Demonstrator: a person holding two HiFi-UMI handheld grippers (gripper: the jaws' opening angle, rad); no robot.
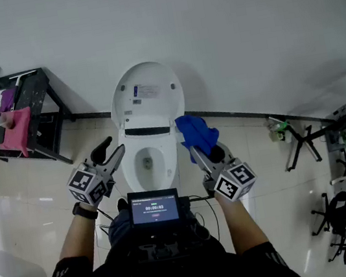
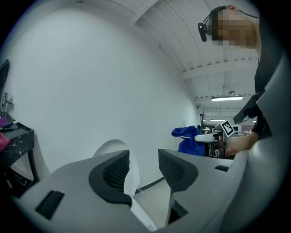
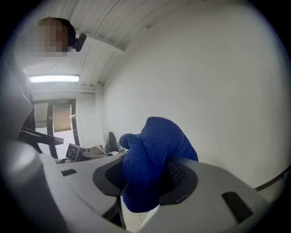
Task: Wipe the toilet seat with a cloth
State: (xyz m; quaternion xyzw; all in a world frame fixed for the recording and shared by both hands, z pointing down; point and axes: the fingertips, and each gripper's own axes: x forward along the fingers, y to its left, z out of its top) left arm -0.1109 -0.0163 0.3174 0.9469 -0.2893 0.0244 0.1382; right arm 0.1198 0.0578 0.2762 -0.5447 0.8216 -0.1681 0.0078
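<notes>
A white toilet [image 1: 150, 146] stands against the wall with its lid [image 1: 146, 95] raised; the same lid [image 2: 111, 148] shows behind my left jaws. My right gripper [image 1: 205, 152] is shut on a blue cloth [image 1: 196, 134], held above the seat's right side. The bunched cloth [image 3: 152, 159] fills the gap between the right jaws [image 3: 148, 179]. My left gripper [image 1: 110, 153] hovers open and empty at the seat's left side. Between its pads [image 2: 142, 170] only the toilet shows, and the blue cloth [image 2: 187, 139] appears off to its right.
A black rack [image 1: 32, 115] with pink cloths [image 1: 16, 130] stands at the left by the wall. Black stands and chair bases [image 1: 305, 142] clutter the floor at the right. A small screen [image 1: 154, 208] is mounted on the person's chest.
</notes>
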